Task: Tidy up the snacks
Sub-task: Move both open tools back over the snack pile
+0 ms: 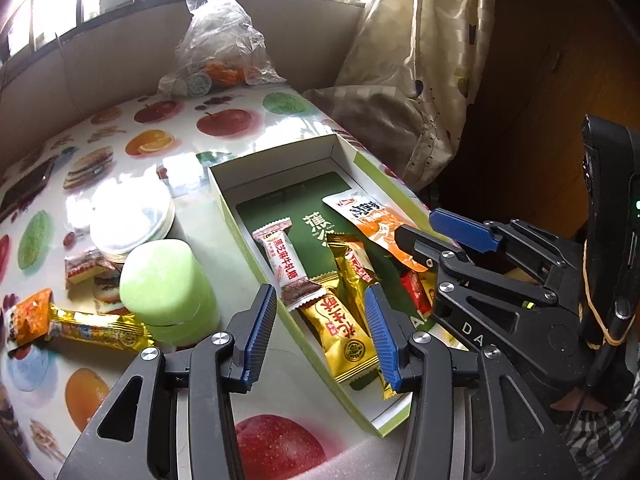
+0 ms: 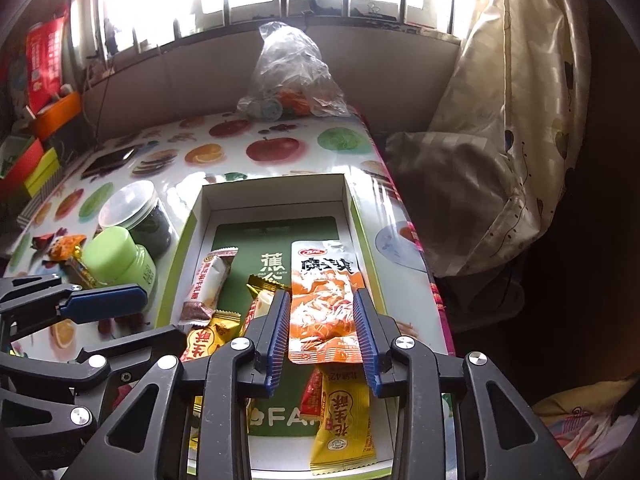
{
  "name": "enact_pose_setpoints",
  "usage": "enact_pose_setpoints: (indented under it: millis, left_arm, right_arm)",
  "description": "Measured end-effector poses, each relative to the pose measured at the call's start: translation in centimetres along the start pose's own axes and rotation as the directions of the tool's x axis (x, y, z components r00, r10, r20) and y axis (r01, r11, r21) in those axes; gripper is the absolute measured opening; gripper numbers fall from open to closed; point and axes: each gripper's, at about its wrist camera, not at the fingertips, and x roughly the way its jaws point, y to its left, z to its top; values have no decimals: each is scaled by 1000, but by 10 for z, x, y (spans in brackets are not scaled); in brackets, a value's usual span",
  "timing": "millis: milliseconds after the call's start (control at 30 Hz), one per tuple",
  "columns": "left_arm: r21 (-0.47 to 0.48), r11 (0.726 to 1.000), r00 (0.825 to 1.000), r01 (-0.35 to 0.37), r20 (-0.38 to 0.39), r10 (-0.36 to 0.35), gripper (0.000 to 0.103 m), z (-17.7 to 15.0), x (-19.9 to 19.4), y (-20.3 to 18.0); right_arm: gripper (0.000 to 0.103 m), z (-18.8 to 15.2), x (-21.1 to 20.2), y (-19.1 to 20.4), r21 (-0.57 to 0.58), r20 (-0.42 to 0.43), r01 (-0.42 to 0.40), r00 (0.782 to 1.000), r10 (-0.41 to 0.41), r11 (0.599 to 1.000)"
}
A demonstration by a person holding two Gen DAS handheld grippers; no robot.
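An open box [image 1: 229, 208] [image 2: 193, 232] with green sides lies on the fruit-print table and holds several snack packets. My left gripper [image 1: 320, 332] is open over the box's near left edge. A gold packet [image 1: 344, 340] and a pink-white bar [image 1: 286, 260] lie below, untouched by its pads. My right gripper [image 2: 322, 336] is open and straddles an orange packet [image 2: 322, 308] [image 1: 376, 216] lying flat in the box. A yellow packet [image 2: 342, 424] lies nearer. Each gripper shows in the other's view: the right gripper [image 1: 420, 226], the left gripper [image 2: 164, 316].
Left of the box stand a green-capped jar [image 1: 160, 284] [image 2: 116, 256] and a clear jar [image 1: 128, 220] [image 2: 132, 208]. Loose on the table lie a gold packet [image 1: 92, 328], an orange packet [image 1: 32, 316] and a small candy [image 1: 82, 268]. A plastic bag [image 2: 292, 68] sits at the back; a curtain [image 2: 500, 120] hangs right.
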Motion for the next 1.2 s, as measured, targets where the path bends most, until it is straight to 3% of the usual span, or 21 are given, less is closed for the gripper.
enact_pose_setpoints:
  millis: [133, 600, 800, 1200]
  left_arm:
    - [-6, 1000, 1000, -5, 15, 5, 47, -4, -8, 2]
    - [-13, 999, 998, -34, 59, 34, 48, -22, -35, 19]
    - [-44, 998, 995, -45, 82, 48, 48, -33, -50, 40]
    - [-159, 979, 985, -126, 100, 143, 48, -58, -76, 102]
  right_arm:
    - [39, -2, -5, 2, 13, 11, 2, 1000, -2, 1000]
    - [42, -7, -27, 19, 29, 50, -34, 998, 33, 999]
    - [42, -4, -40, 38, 4, 81, -74, 994, 73, 997]
    - [42, 5, -47, 90, -92, 101, -159, 980, 168, 983]
